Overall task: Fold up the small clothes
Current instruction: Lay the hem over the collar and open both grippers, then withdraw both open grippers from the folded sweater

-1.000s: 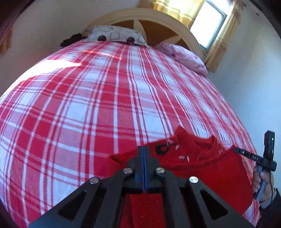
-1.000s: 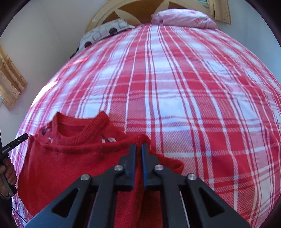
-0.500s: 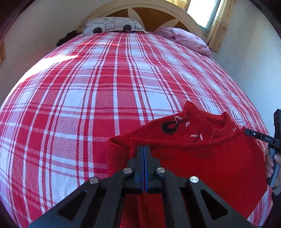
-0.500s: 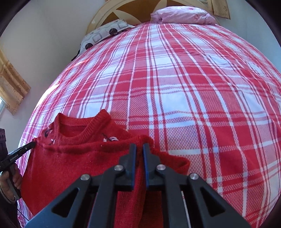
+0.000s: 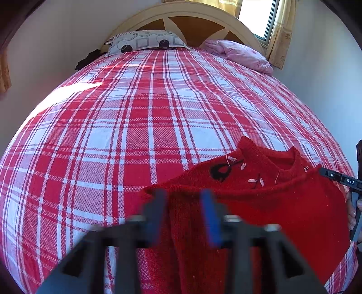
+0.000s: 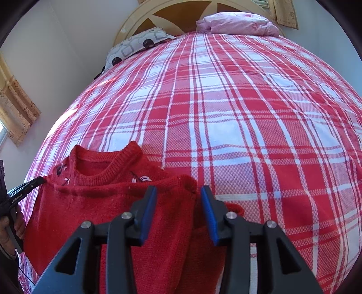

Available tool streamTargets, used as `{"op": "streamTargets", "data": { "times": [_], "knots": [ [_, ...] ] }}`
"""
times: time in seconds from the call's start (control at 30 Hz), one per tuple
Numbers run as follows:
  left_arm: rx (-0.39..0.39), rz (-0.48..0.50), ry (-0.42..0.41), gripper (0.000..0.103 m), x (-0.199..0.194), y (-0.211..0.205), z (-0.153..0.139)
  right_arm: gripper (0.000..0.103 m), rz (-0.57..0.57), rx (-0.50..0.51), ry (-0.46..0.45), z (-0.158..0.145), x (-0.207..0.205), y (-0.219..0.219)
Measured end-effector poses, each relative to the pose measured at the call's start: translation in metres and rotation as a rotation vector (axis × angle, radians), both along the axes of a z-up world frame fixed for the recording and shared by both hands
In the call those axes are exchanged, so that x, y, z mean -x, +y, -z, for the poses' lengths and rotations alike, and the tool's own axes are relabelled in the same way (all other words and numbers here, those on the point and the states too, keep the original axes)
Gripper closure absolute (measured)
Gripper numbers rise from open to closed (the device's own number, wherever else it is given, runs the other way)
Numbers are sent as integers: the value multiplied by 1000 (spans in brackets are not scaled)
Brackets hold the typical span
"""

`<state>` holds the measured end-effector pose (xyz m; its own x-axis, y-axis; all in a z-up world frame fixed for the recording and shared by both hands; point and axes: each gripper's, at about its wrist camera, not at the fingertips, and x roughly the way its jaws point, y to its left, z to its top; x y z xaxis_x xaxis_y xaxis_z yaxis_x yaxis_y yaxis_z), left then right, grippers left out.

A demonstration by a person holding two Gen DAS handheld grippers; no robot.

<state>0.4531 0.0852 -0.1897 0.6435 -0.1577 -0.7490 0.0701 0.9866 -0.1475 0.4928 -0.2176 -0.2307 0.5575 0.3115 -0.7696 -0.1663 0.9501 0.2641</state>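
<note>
A small red knit sweater [image 5: 267, 203] lies on the plaid bed, its lower part folded up toward the round collar [image 6: 106, 165]. It has black and pink embroidery near the neck. My left gripper [image 5: 184, 199] is open, blurred by motion, with its blue pads either side of the folded edge at the sweater's left corner. My right gripper [image 6: 177, 193] is open too, its jaws apart over the folded edge at the sweater's right corner [image 6: 190, 183]. Each gripper also shows at the edge of the other's view.
The sweater rests near the front edge of a bed with a red and white plaid cover [image 5: 147, 117]. A grey patterned pillow [image 5: 144, 41], a pink pillow [image 5: 242, 54] and a curved wooden headboard [image 6: 181, 13] are at the far end. Walls flank both sides.
Both grippers were shut on the sweater's folded edge and carried it forward toward the collar. Now both have opened and let the edge go onto the sweater.
</note>
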Motion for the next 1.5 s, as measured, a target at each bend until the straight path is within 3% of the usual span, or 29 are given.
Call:
{"op": "streamTargets", "data": {
  "times": [0.1, 0.23, 0.37, 0.43, 0.47, 0.67, 0.87, 1.03, 1.23, 1.27, 1.3, 1.33, 1.37, 1.4, 1.5],
  "knots": [
    [36, 40, -33, 35, 6, -3, -3, 59, 1, 2, 4, 2, 0, -1],
    [-26, 49, -18, 35, 3, -10, 0, 61, 3, 13, 0, 3, 0, 0],
    [-36, 54, 23, 37, -3, -12, 10, 72, -4, 26, 7, 4, -1, 2],
    [-33, 65, 33, 70, -5, -12, 14, 78, -10, 24, 10, 5, -2, 2],
    [-26, 62, 45, 95, -7, -11, 16, 85, -13, 20, 14, 6, -3, 2],
    [42, 9, -47, 97, -1, 5, -5, 92, 7, 6, -52, -10, 3, -2],
    [50, -19, -42, 97, -11, 9, 1, 92, 29, 40, -101, -22, -3, 3],
    [8, -20, 13, 96, -21, 2, 25, 93, 40, 115, -33, 5, -15, 6],
    [-12, -3, 23, 95, -16, 2, 11, 86, 22, 163, -26, 5, -13, 8],
    [-7, -11, 13, 91, -12, 4, 5, 73, 20, 169, -27, 3, -11, 7],
    [-3, -18, -8, 83, -6, 7, -3, 51, 20, 175, -33, 0, -6, 6],
    [-10, -29, -27, 78, -1, 10, -9, 42, 19, 173, -50, -4, 1, 5],
    [-25, -48, -48, 62, 6, 12, -16, 34, 23, 170, -68, -7, 7, 2],
    [-32, -69, -75, 46, 15, 17, -23, 34, 35, 173, -81, -11, 14, -1],
    [2, -99, -123, 37, 37, 30, -35, 34, 65, 178, -101, -23, 36, -8]
  ]
}}
